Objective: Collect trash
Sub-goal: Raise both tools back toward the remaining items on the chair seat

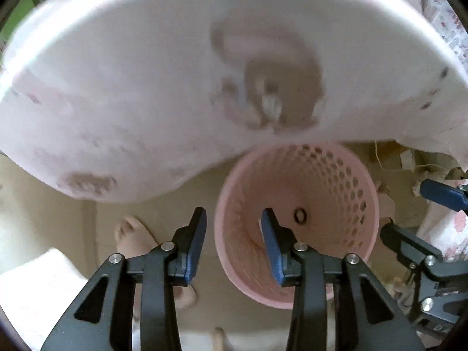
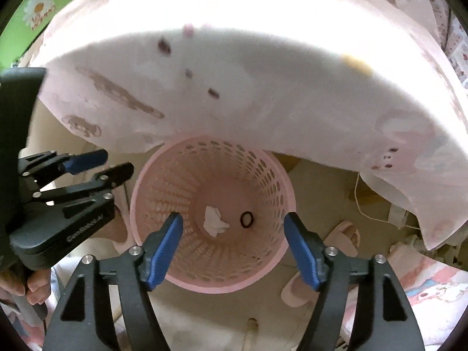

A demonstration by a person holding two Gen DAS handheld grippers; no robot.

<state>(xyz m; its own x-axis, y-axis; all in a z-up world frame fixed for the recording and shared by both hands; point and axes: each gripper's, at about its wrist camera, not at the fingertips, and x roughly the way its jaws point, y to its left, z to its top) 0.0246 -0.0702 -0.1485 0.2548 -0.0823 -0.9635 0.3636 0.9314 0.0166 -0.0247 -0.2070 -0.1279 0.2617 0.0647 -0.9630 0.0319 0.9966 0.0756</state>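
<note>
left gripper (image 1: 234,244): jaws apart, empty | right gripper (image 2: 234,245): jaws wide, empty | pink basket (image 2: 152,181): crumpled tissue (image 2: 215,221) mid-bottom, black ring (image 2: 247,219) just beside

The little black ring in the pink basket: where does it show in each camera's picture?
Left wrist view: the black ring lies on the pink basket's floor, just right of centre, beside the hand-held gripper's right finger.
Right wrist view: the ring lies right of the crumpled white tissue, mid-picture.
Shared landmark: the pink perforated basket, under the edge of the white patterned cloth.
</note>
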